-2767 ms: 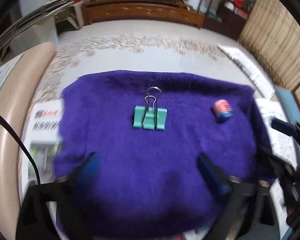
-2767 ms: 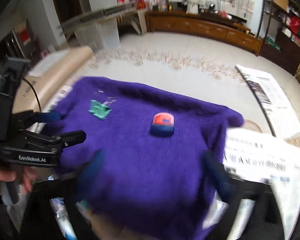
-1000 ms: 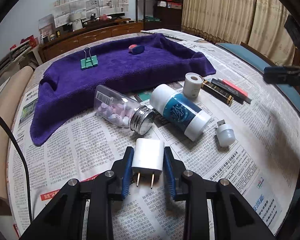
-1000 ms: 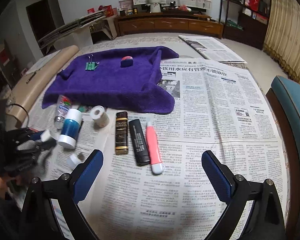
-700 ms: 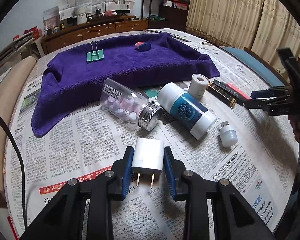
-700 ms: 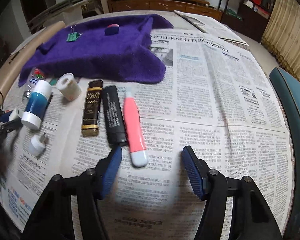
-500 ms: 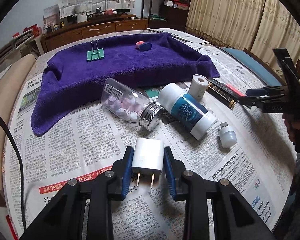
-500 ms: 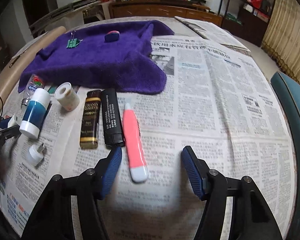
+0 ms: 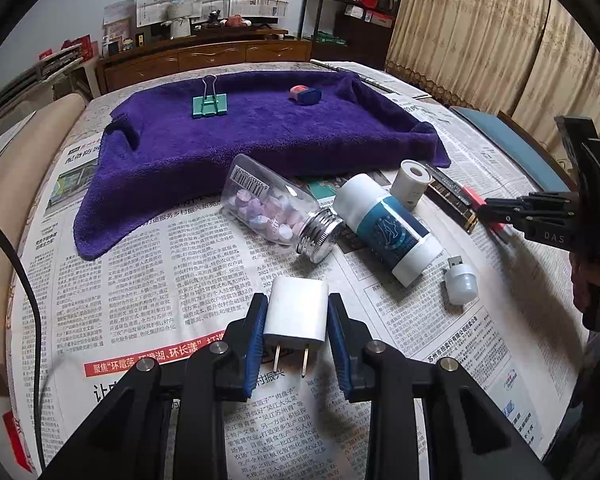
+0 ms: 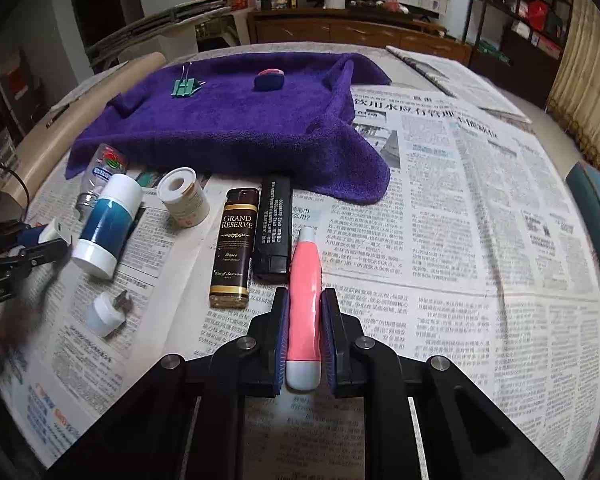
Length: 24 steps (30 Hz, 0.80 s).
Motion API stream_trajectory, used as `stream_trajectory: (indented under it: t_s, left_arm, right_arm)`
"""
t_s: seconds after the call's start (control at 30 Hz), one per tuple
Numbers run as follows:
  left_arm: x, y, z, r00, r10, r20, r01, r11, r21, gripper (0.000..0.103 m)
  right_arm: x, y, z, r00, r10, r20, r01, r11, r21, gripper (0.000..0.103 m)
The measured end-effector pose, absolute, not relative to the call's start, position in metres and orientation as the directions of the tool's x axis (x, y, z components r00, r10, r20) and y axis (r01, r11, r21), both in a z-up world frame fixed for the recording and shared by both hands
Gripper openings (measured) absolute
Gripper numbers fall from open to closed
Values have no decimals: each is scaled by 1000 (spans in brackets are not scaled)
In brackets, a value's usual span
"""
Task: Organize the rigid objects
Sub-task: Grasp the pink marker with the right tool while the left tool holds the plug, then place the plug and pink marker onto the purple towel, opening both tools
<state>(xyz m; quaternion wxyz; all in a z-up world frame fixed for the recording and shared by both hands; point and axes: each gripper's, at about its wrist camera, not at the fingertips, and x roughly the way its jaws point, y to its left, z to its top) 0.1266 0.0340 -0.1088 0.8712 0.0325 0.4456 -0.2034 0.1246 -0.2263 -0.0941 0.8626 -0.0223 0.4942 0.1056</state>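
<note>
Purple towel (image 10: 240,128), pink pen (image 10: 305,300), seemingly green clip (image 10: 186,87).

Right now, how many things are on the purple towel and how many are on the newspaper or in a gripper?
On the purple towel: 2, green binder clip, pink-and-blue eraser
On the newspaper: 6
In a gripper: 2, white charger plug, pink tool
Total: 10

On the tabletop (image 10: 480,200), a towel (image 10: 236,128) lies at the far side with a binder clip (image 10: 186,87) to the left of an eraser (image 10: 269,79) on it. Before the towel, left to right, lie a pill bottle (image 9: 276,212), a tube (image 10: 106,226), a tape roll (image 10: 184,198), a lighter (image 10: 234,248), a flat case (image 10: 274,230) and a pen-like stick (image 10: 305,304). A USB lamp (image 10: 106,314) lies before the tube.
</note>
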Motion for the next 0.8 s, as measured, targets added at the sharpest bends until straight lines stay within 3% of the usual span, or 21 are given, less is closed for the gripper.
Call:
stream_trajectory:
  t_s: [0.33, 0.8]
  left_arm:
    - [129, 44, -89, 547, -341, -764, 350, 923, -161, 28]
    - [172, 54, -14, 611, -313, -728, 311, 940, -143, 28]
  right_arm:
    - [122, -242, -60, 555, 171, -814, -140, 984, 112, 16]
    - [179, -197, 14, 600, 279, -750, -223, 958, 178, 16]
